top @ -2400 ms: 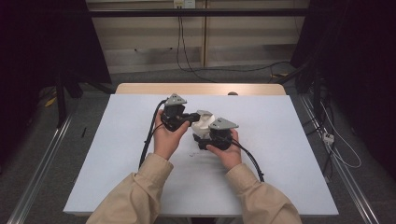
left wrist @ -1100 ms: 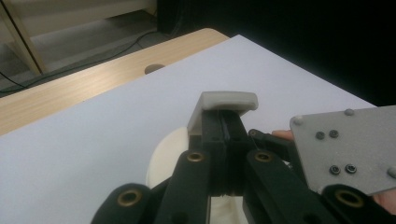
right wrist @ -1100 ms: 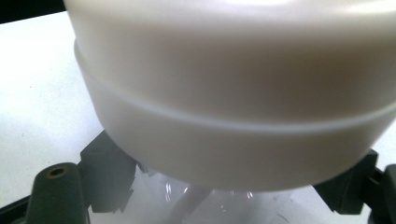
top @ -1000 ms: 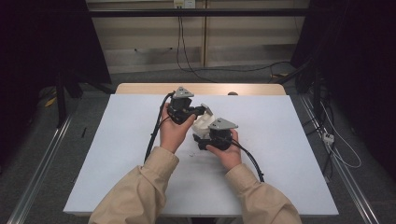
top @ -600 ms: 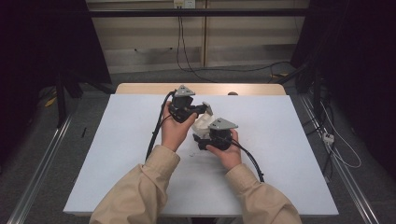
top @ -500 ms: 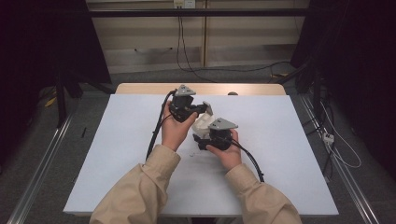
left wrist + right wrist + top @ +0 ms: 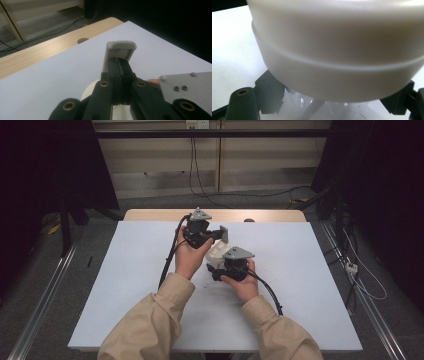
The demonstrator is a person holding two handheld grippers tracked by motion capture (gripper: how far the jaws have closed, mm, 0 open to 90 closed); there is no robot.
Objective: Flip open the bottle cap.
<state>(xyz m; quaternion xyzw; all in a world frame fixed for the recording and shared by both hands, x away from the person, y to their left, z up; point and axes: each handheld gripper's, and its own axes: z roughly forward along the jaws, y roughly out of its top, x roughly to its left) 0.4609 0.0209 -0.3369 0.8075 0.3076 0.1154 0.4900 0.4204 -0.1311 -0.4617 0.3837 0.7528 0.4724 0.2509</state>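
Observation:
A clear container (image 7: 319,108) with a broad white lid (image 7: 337,50) sits between the jaws of my right gripper (image 7: 334,101), which is shut on it just under the lid. From above, that right gripper (image 7: 220,265) rests low over the white table (image 7: 310,270) with the white lid (image 7: 216,251) at its front. My left gripper (image 7: 120,66) is shut on a white flap (image 7: 121,47) that stands up from the lid. In the high view the left gripper (image 7: 219,236) sits just beyond and left of the right one, and the flap (image 7: 223,234) shows at its tip.
The white table top ends at a wooden strip (image 7: 270,215) along the far edge, which has a round hole (image 7: 82,40). Black cables (image 7: 167,265) trail from both grippers toward the person. Dark floor and metal rails (image 7: 45,295) flank the table.
Since the earliest frame my left gripper has shifted slightly away and to the right with the white flap in it. The right gripper and container have stayed put.

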